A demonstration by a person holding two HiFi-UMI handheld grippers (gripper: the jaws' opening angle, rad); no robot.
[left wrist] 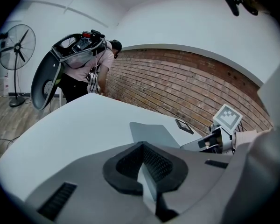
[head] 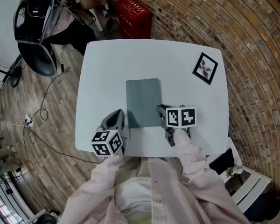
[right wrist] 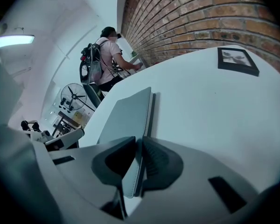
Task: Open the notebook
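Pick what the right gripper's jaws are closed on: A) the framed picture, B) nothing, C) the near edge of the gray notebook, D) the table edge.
C: the right gripper view shows the right gripper pinching the near edge of the gray notebook between its pads.

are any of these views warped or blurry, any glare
Head view: sharp, evenly lit, brick wall lines bow. Left gripper view: heavy fisheye, black corners, table edge curved. Right gripper view: same warp, ceiling lamp blown out, notebook crisp.
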